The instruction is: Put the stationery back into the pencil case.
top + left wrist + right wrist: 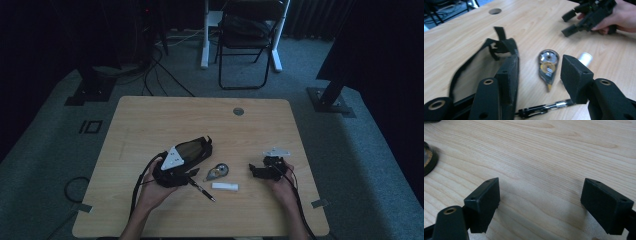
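On the wooden table (150,120), the left gripper (539,75) stands open beside the black pouch (499,53), ready to take the correction tape (547,66), while the right gripper (540,202) waits with its jaws apart.

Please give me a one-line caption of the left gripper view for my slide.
Open left gripper over a wooden table, one finger against a black pouch, near a correction tape and pen.

Dim room; grey carpet (350,165); black folding chair (247,35) beyond wooden table (150,120).
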### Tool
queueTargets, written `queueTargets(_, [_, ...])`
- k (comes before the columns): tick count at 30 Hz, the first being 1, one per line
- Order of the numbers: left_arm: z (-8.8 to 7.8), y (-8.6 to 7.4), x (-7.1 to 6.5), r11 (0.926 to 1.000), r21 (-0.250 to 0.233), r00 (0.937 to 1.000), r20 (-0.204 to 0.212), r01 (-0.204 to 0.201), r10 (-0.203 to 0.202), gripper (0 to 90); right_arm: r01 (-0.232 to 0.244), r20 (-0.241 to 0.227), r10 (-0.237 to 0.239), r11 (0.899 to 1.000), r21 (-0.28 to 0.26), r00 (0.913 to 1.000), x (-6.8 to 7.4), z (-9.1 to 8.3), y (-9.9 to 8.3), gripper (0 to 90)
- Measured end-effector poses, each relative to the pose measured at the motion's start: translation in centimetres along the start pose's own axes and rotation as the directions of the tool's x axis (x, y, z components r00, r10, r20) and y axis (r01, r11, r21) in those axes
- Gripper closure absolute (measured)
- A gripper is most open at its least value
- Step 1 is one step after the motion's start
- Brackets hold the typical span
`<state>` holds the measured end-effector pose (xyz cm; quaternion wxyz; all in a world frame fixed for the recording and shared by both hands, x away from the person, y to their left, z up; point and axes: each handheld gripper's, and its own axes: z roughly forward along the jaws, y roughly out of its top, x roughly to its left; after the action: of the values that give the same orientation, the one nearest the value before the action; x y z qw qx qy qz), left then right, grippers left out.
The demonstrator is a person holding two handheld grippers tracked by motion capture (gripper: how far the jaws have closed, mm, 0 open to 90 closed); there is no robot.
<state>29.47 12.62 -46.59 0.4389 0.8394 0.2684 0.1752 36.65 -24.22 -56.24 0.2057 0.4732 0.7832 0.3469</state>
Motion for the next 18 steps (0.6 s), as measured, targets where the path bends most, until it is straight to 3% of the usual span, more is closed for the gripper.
queueTargets(10, [1.8,-0.8,-1.4,0.9985,0.042,0.9987,0.039,-0.035,0.033,44.7,0.001,-0.002,-0.001,1.0,0.0,1.0,0.0,0.0,0.0,15.8])
queueTargets(13, [2.5,-1.2,-2.0,0.995,0.077,0.9975,0.033,-0.064,0.062,42.6,0.001,-0.002,-0.001,1.0,0.0,1.0,0.0,0.0,0.0,15.8])
queueTargets(18, [3.7,-2.1,-2.7,0.9898,0.115,0.995,0.063,-0.085,0.078,39.8,0.001,-0.002,-0.001,1.0,-0.001,1.0,0.0,0.0,0.0,15.8])
